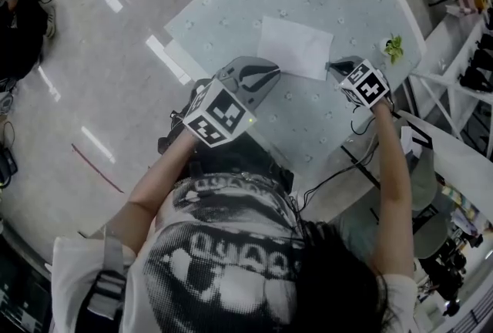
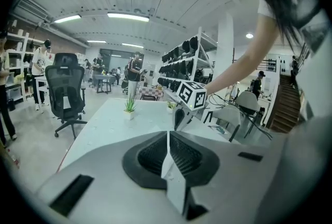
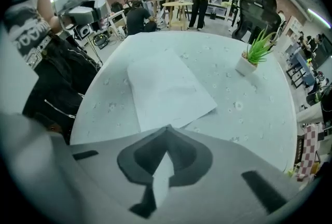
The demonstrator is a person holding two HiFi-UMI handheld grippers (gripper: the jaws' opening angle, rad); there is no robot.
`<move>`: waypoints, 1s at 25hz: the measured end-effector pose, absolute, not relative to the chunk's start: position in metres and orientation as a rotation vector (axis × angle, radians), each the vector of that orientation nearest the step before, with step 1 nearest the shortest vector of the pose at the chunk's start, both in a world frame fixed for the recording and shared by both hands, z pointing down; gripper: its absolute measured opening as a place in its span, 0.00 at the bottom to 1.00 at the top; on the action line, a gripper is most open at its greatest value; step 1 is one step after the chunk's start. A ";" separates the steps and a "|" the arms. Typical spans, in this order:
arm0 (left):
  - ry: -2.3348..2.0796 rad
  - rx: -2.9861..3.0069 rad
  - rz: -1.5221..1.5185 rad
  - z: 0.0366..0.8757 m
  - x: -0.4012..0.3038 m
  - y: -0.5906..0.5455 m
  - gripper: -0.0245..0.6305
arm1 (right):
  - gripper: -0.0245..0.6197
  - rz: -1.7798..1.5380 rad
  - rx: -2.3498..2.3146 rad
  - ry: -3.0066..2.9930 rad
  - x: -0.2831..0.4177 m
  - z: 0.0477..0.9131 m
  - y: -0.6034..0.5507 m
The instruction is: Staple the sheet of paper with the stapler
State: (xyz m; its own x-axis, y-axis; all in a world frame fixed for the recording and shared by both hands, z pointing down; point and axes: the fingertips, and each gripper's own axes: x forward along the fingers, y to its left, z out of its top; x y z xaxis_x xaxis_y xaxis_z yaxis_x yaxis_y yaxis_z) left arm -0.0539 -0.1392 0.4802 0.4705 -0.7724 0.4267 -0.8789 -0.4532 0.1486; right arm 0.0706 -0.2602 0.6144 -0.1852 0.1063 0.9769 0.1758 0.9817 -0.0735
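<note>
Flanking the sheet of paper [image 1: 296,46], left hand-held gripper [image 1: 264,77] and right hand-held gripper [image 1: 333,66] (marker cubes [image 1: 219,117] atop) are closed, empty.

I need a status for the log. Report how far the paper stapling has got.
Done: only the setup; the sheet of paper lies flat on the table, with no staple that I can make out. In hand: nothing; the left gripper and the right gripper are both shut and empty, one at each near corner of the sheet. Left: everything; no stapler shows in any view.
</note>
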 end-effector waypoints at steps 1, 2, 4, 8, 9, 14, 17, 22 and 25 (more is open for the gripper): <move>-1.383 2.384 0.425 0.481 -0.051 -0.142 0.06 | 0.05 -0.055 -0.216 -1.750 0.071 0.615 -0.260; -1.373 2.395 0.422 0.482 -0.048 -0.145 0.06 | 0.05 -0.056 -0.221 -1.738 0.071 0.616 -0.260; -1.354 2.415 0.413 0.482 -0.043 -0.151 0.06 | 0.05 -0.078 -0.229 -1.708 0.071 0.617 -0.260; -1.319 2.439 0.399 0.482 -0.035 -0.158 0.06 | 0.05 -0.097 -0.236 -1.664 0.070 0.617 -0.258; -1.313 2.441 0.397 0.483 -0.034 -0.159 0.06 | 0.05 -0.094 -0.233 -1.665 0.070 0.617 -0.258; -1.297 2.446 0.397 0.487 -0.031 -0.165 0.06 | 0.04 -0.056 -0.228 -1.685 0.071 0.620 -0.257; -1.305 2.447 0.396 0.486 -0.032 -0.169 0.06 | 0.05 -0.099 -0.255 -1.634 0.069 0.623 -0.255; -1.319 2.433 0.409 0.487 -0.037 -0.168 0.06 | 0.05 -0.078 -0.248 -1.642 0.069 0.624 -0.257; -1.330 2.437 0.422 0.486 -0.039 -0.168 0.06 | 0.05 -0.091 -0.249 -1.639 0.068 0.625 -0.257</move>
